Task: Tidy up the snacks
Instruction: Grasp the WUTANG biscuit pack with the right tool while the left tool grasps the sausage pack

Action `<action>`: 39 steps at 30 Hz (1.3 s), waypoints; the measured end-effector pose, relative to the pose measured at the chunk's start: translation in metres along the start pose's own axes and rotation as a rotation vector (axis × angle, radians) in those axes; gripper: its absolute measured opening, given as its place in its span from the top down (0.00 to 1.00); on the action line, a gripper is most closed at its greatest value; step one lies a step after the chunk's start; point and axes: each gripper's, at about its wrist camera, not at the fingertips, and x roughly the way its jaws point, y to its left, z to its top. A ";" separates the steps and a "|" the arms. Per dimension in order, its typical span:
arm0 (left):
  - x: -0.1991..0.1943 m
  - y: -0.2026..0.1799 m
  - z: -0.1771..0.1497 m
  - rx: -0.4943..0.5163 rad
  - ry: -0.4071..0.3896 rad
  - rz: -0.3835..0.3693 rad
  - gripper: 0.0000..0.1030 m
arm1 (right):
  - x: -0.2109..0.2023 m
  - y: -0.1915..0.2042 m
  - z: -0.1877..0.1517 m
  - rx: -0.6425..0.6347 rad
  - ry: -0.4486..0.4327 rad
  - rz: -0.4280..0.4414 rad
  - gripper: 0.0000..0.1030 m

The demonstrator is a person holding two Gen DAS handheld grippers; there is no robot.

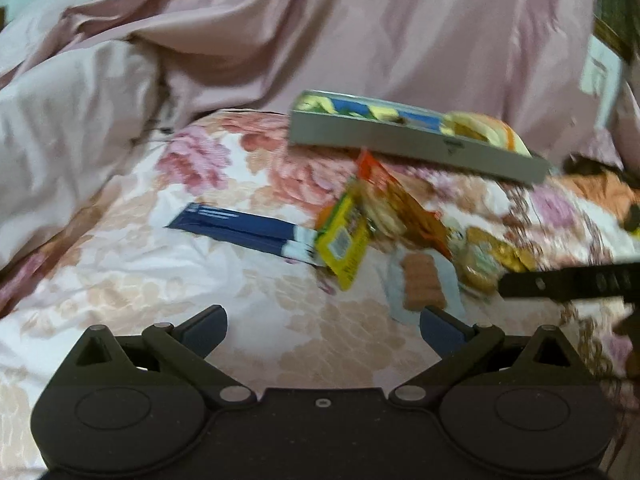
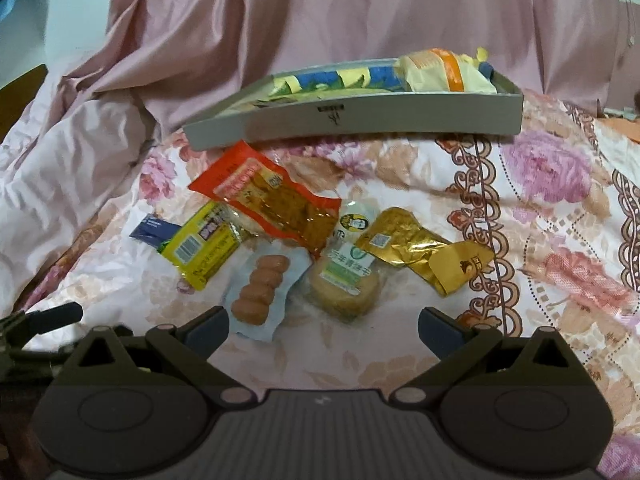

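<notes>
Floral bedspread (image 2: pixel 540 216), pink drape behind. Grey tray (image 2: pixel 360 120) at rear, already holding a yellow-orange packet (image 2: pixel 444 70). Loose on bed, clustered before tray: red packet (image 2: pixel 272 200), yellow packet (image 2: pixel 204 246), sausage pack (image 2: pixel 260 288), round cake (image 2: pixel 344 284), gold wrapper (image 2: pixel 424 248), blue sachet (image 1: pixel 236 230). Left tool (image 1: pixel 323 330) released, empty. Right tool (image 2: pixel 323 330) released, empty.
</notes>
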 end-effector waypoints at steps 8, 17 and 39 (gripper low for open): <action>0.017 -0.023 -0.003 0.130 0.035 -0.059 0.01 | 0.018 -0.003 0.011 -0.066 0.057 -0.013 0.00; 0.049 -0.048 0.004 0.219 0.108 -0.131 0.01 | 0.041 -0.010 0.024 -0.085 0.123 0.045 0.00; 0.100 -0.067 0.023 0.205 0.155 -0.211 0.15 | 0.068 -0.035 0.044 0.029 0.166 0.086 0.27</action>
